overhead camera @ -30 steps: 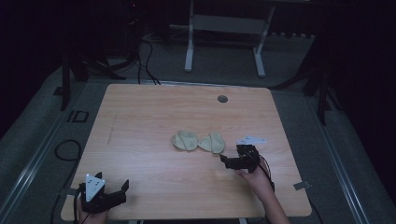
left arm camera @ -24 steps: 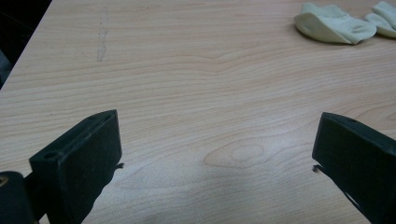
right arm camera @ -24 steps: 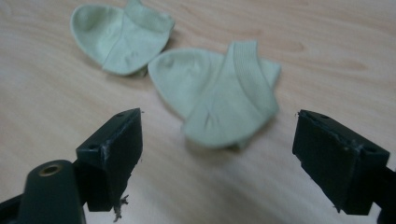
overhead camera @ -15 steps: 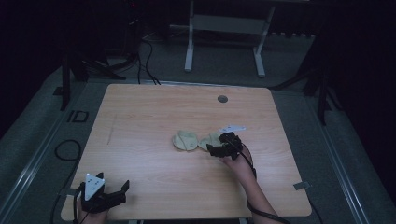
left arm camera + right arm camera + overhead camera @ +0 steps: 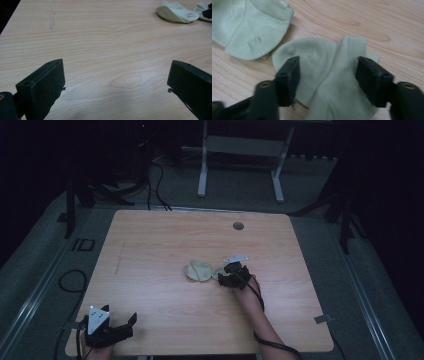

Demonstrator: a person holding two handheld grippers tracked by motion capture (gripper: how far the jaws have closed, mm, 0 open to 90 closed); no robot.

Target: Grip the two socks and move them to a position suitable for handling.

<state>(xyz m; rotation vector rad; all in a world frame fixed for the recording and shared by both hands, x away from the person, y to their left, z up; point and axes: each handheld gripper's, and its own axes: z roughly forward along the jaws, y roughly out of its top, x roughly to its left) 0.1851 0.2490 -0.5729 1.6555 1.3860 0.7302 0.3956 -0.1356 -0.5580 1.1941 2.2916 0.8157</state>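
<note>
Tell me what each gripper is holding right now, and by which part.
Nothing is held yet. The right gripper straddles the near sock at its ribbed cuff, jaws just closing but not pressing. The left gripper is open over bare table.

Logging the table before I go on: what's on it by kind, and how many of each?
Pale green socks: 2, one lying free, the other between the right claw's jaws
Handheld claws: 2, the right one and the left claw, open at the table's near edge
Total: 4

Materials and finish
Socks: pale knitted cloth, ribbed cuffs. Table: smooth, light wood grain. Jaws: matt black plastic.
</note>
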